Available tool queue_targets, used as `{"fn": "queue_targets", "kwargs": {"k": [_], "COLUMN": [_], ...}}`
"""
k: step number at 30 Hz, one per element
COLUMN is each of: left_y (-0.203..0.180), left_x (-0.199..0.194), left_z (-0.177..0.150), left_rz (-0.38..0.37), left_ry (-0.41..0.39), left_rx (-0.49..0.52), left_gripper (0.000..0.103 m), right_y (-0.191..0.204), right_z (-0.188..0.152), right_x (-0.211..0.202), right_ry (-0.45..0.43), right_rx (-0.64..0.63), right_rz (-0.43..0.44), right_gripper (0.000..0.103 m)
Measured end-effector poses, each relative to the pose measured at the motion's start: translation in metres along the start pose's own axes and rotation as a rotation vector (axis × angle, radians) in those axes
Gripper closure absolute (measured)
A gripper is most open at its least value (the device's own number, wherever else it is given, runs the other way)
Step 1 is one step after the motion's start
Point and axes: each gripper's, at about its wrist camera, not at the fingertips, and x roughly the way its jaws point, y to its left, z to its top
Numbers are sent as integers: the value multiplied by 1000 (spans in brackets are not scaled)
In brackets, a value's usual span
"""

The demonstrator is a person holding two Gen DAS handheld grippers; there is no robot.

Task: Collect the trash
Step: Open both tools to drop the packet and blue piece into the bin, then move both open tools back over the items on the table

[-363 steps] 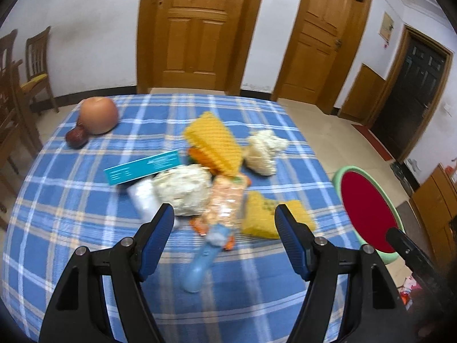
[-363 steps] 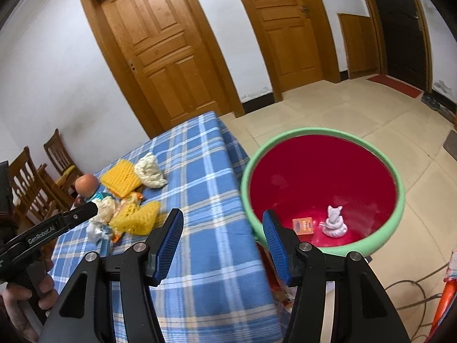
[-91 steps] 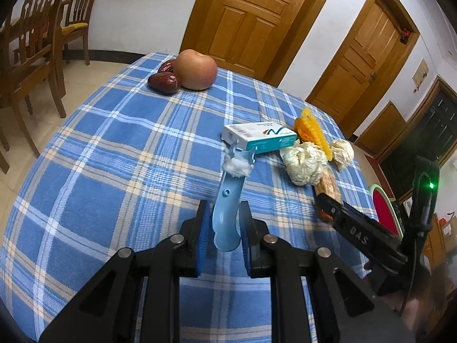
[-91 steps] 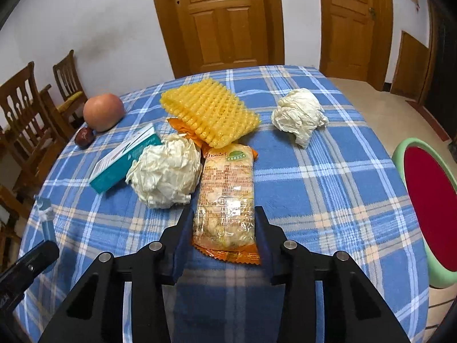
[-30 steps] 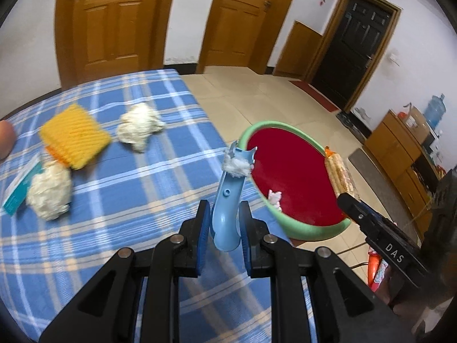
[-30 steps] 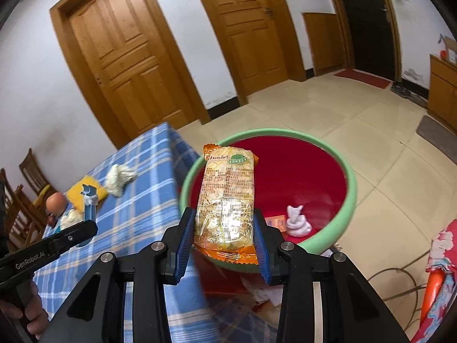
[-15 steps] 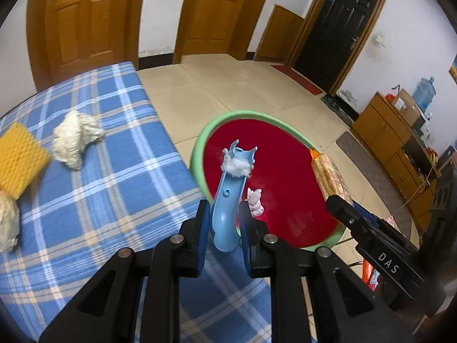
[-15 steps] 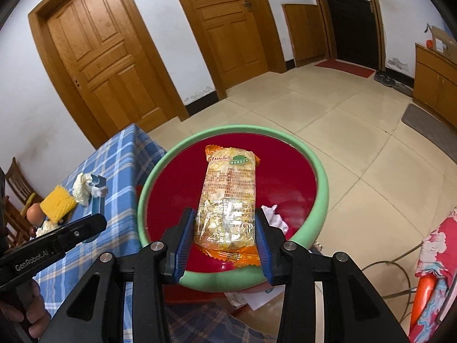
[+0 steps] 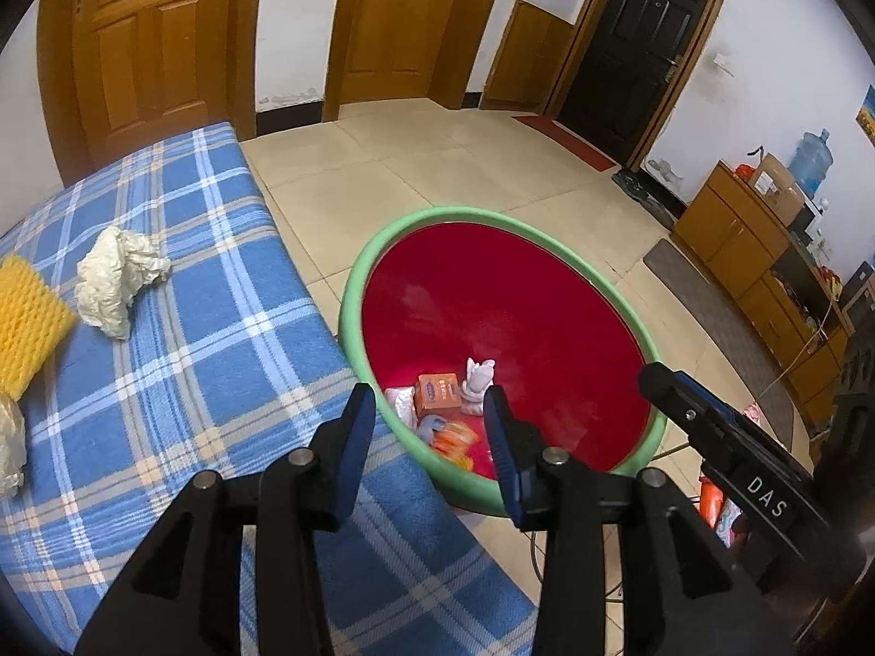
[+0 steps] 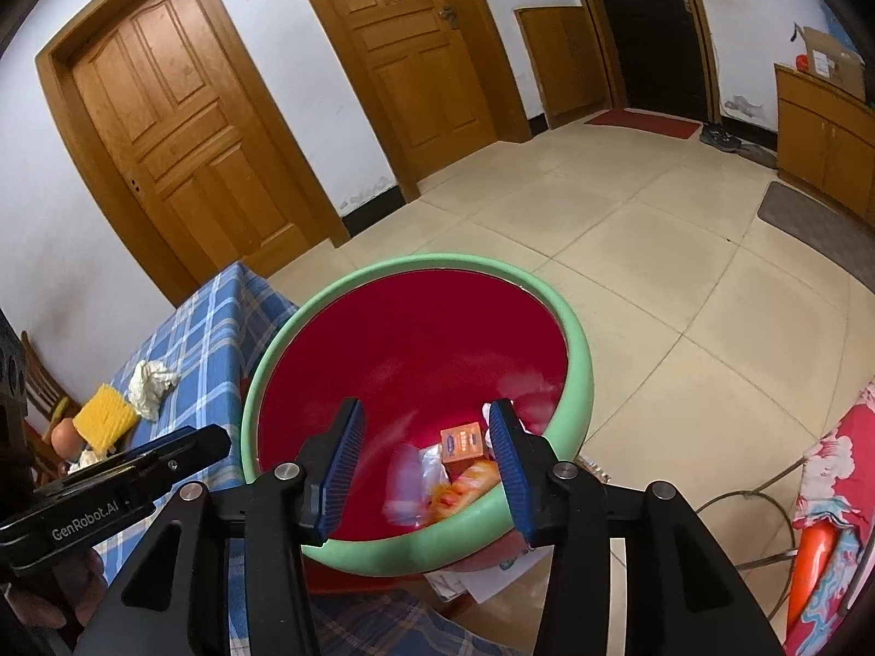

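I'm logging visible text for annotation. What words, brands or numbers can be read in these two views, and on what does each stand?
"DAS": on the body of the right claw, seen from the left wrist.
"GenRobot.AI": on the body of the left claw, seen from the right wrist.
Orange box in the basin: print too small to read.
Snack pack: motion-blurred, unreadable.
Poster on the wall: no legible text.

My left gripper [image 9: 429, 418] hangs with its jaws spread wide and nothing between them. My right gripper [image 10: 424, 434] is beside it, jaws likewise apart and empty, both angled downward.
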Motion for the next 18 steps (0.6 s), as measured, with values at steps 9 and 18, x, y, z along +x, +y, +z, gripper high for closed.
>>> {"fn": "queue_targets", "kwargs": {"k": [9, 18], "left_y": [22, 64], "left_x": [-22, -53], "left_z": [-6, -17], "left_rz": [51, 115], "left_ry": [-35, -86], "left_rx": [-60, -148], "left_gripper": [57, 57], "right_y": [7, 35], "right_z": [-3, -8], "right_x": [-8, -9], "right_ry": [-7, 7], "right_rx": [-5, -46], "right_rz": [27, 82], "right_gripper": [54, 48]}}
